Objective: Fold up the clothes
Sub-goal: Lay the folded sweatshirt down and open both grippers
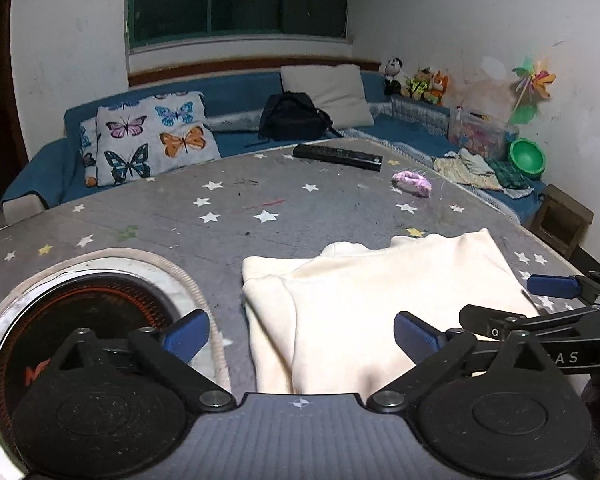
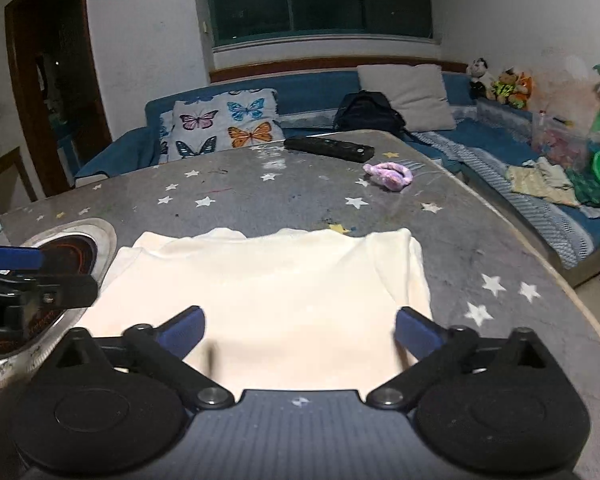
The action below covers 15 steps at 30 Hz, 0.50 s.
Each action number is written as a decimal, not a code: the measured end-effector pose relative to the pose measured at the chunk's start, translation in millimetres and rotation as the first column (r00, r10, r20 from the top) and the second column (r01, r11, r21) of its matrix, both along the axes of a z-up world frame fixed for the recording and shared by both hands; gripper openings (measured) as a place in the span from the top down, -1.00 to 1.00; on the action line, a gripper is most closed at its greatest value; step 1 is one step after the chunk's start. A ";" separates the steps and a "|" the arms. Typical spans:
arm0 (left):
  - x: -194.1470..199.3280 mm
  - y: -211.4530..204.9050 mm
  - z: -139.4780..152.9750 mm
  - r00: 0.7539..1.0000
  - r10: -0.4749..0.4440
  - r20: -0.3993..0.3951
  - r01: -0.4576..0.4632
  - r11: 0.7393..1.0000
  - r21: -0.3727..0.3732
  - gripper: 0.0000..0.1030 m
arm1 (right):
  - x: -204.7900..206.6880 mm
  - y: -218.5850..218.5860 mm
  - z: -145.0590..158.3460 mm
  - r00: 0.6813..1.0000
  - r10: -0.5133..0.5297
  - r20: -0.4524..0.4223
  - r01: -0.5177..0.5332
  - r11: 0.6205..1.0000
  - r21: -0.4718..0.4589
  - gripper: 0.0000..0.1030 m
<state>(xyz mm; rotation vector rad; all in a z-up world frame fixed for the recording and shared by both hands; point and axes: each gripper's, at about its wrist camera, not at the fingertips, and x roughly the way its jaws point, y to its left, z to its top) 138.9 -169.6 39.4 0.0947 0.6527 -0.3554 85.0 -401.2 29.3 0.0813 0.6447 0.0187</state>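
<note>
While the cream garment is spread at lower centre on the counter, the left gripper and right gripper are held wide open, empty; apparently, layers could be dragged onto the lower-left burner.

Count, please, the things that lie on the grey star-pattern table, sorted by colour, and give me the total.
Cream: 1, the partly folded garment
Black: 1, the long remote-like bar
Pink-purple: 1, the small fluffy item
Black with orange coil: 1, the round heater plate set in the table
Total: 4
</note>
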 end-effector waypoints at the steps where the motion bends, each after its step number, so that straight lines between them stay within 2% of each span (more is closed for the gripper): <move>1: -4.3 2.5 0.7 1.000 0.001 0.007 -0.001 1.000 -0.001 -1.00 | -3.8 1.4 0.6 1.000 -0.004 0.005 0.004 1.000 -0.007 -1.00; 8: -32.8 16.1 2.1 0.999 0.000 0.034 0.000 1.000 0.000 -1.00 | -28.8 10.3 3.4 0.999 -0.037 0.030 0.038 0.999 -0.021 -1.00; 12: -46.5 20.0 0.0 0.999 -0.002 0.040 0.002 1.000 0.005 -1.00 | -36.6 20.2 4.7 0.998 -0.057 0.025 0.059 0.995 -0.082 -1.00; 15: -58.3 22.4 -2.8 0.999 -0.003 0.043 0.003 1.000 0.010 -1.00 | -43.0 23.3 3.9 0.999 -0.049 0.022 0.051 0.997 -0.064 -1.00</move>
